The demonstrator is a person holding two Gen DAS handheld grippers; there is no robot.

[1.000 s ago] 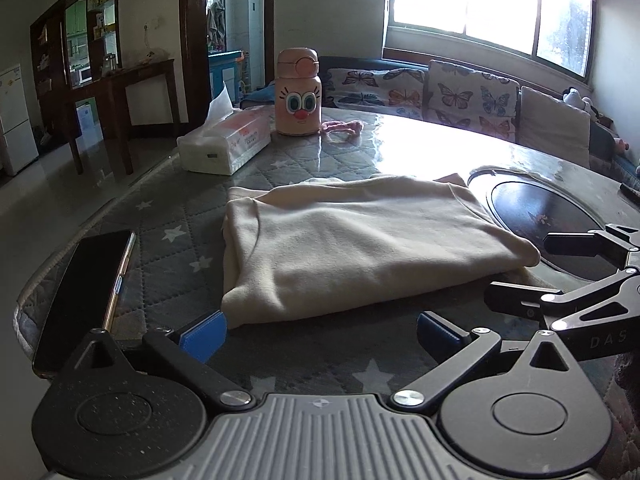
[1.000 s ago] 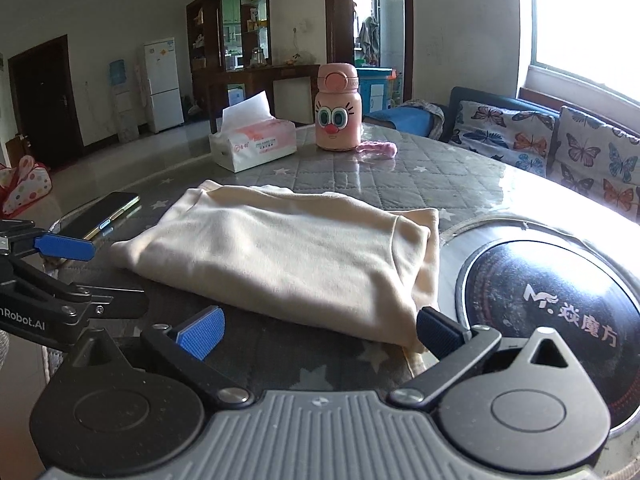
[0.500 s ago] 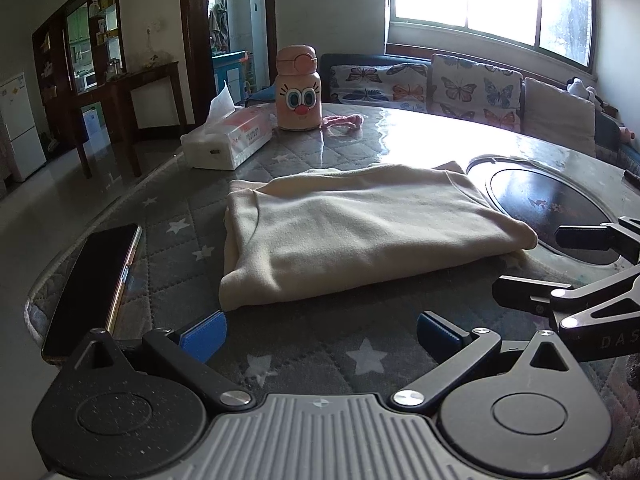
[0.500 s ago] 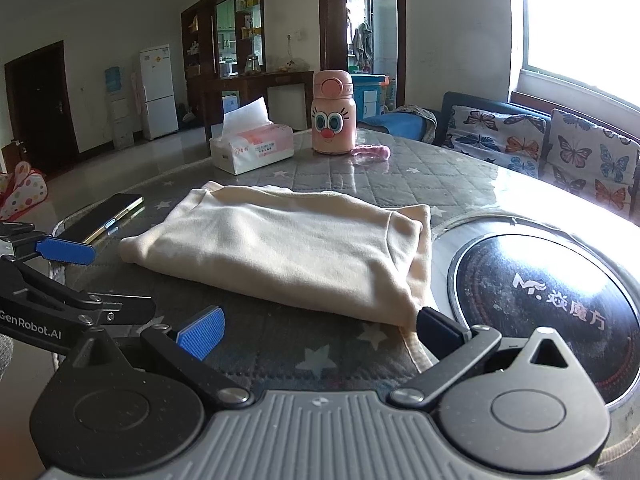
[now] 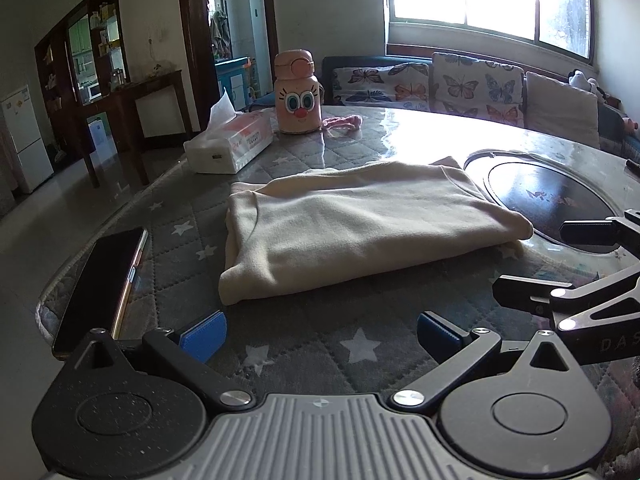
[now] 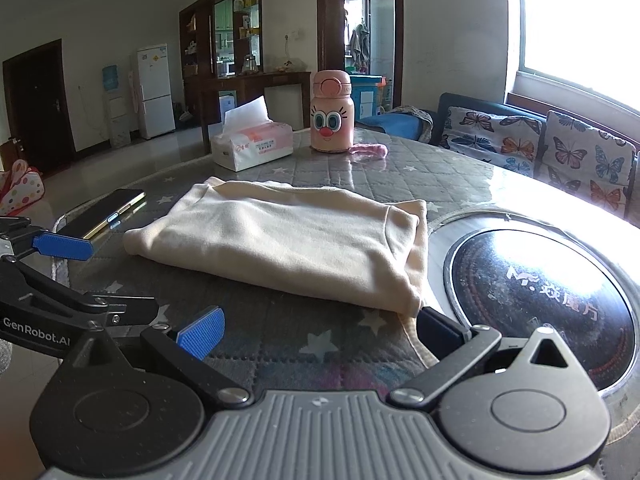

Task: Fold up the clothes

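A cream garment (image 5: 360, 220) lies folded into a flat rectangle on the quilted star-patterned table (image 5: 304, 336); the right wrist view shows the same garment (image 6: 288, 240) from its other end. My left gripper (image 5: 320, 334) hovers open just short of the garment's near left corner, nothing between its blue pads. My right gripper (image 6: 318, 330) is open too, its right finger close beside the garment's near corner. Each gripper shows at the edge of the other's view: the right gripper (image 5: 576, 268) and the left gripper (image 6: 60, 276).
A dark phone (image 5: 100, 284) lies at the table's left edge. A tissue box (image 5: 230, 146) and a pink cartoon bottle (image 5: 298, 94) stand at the far side. A black round hob (image 6: 540, 300) is set into the table right of the garment. A sofa (image 5: 460, 84) stands behind.
Both grippers have drawn back and lifted a little from the folded garment, which now looks smaller and farther. The garment itself has not moved, and both stay open.
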